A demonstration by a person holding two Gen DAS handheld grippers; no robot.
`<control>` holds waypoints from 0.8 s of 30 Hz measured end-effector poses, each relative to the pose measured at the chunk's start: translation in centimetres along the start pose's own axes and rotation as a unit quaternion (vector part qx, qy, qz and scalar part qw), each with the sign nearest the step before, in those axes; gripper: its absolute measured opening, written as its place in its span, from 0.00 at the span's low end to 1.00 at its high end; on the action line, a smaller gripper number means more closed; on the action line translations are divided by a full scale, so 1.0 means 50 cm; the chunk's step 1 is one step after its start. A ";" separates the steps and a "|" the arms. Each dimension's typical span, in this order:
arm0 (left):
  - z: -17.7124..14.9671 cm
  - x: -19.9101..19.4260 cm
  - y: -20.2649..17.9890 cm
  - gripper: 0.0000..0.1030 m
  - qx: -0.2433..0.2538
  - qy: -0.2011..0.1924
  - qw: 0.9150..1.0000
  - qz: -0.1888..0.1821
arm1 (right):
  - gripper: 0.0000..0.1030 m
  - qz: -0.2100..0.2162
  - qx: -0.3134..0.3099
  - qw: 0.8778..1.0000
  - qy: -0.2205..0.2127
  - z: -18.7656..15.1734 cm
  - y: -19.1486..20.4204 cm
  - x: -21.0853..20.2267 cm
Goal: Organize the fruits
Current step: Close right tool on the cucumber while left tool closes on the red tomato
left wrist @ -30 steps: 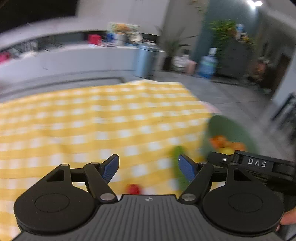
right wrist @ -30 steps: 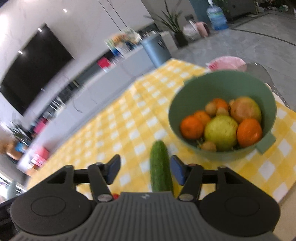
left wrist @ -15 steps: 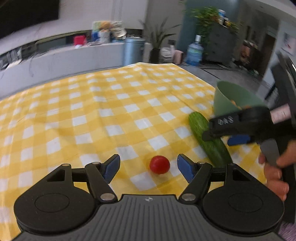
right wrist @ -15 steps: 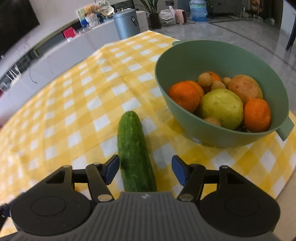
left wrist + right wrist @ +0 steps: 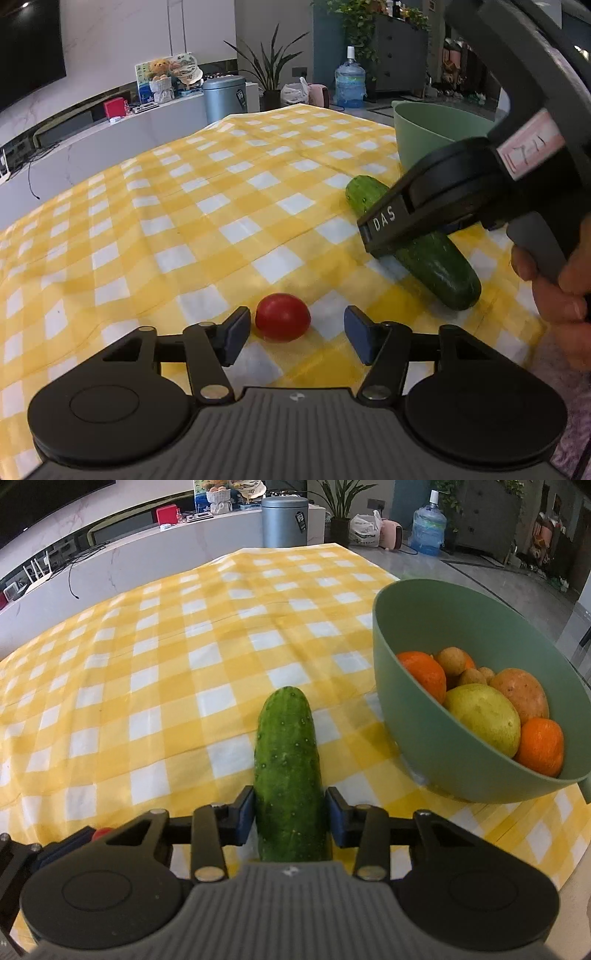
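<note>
Meanwhile, right tongs (image 5: 290,814) are closing around the cucumber (image 5: 288,775); left tongs (image 5: 291,338), closing but not yet gripping, flank a tomato (image 5: 282,316) that may roll away across the bench.

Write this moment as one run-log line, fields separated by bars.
left gripper: closing, tomato between pads | right gripper: closing around cucumber | bowl: holds fruit

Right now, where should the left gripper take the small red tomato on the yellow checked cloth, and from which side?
Grip the small red tomato across its widest middle, coming down from above and the near side. It is round and sits free on the yellow checked cloth, apart from the dark green cucumber. The left gripper already straddles it, jaws closing, pads not yet touching; centre it first so it doesn't roll.
</note>
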State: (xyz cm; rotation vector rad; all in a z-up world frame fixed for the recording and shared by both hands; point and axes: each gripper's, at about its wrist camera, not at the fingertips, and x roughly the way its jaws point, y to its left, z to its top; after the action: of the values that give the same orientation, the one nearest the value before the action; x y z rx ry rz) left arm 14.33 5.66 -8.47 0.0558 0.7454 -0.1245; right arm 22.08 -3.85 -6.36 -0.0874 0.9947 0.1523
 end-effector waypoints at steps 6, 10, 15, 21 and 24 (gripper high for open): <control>0.004 0.003 0.004 0.51 -0.016 -0.008 1.000 -0.002 | 0.36 0.006 0.008 1.000 0.004 0.002 -0.002 -0.001; 0.007 -0.003 0.002 0.33 -0.020 -0.004 1.000 0.001 | 0.35 0.022 0.020 1.000 0.006 0.002 -0.011 -0.004; 0.005 -0.004 -0.006 0.32 -0.020 -0.006 1.000 0.012 | 0.35 0.033 0.028 0.999 0.004 0.001 -0.017 -0.004; 0.007 -0.011 -0.009 0.32 -0.021 -0.004 1.000 0.012 | 0.35 0.048 0.034 0.998 -0.007 0.001 -0.022 -0.015; 0.011 -0.024 -0.012 0.32 -0.021 -0.015 1.000 0.012 | 0.35 0.066 0.038 0.997 -0.008 0.002 -0.026 -0.023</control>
State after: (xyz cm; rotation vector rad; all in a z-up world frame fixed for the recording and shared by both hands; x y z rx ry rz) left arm 13.75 5.13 -7.26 0.0223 0.7180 -0.0867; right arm 21.78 -5.22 -5.33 0.0488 0.9893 0.2357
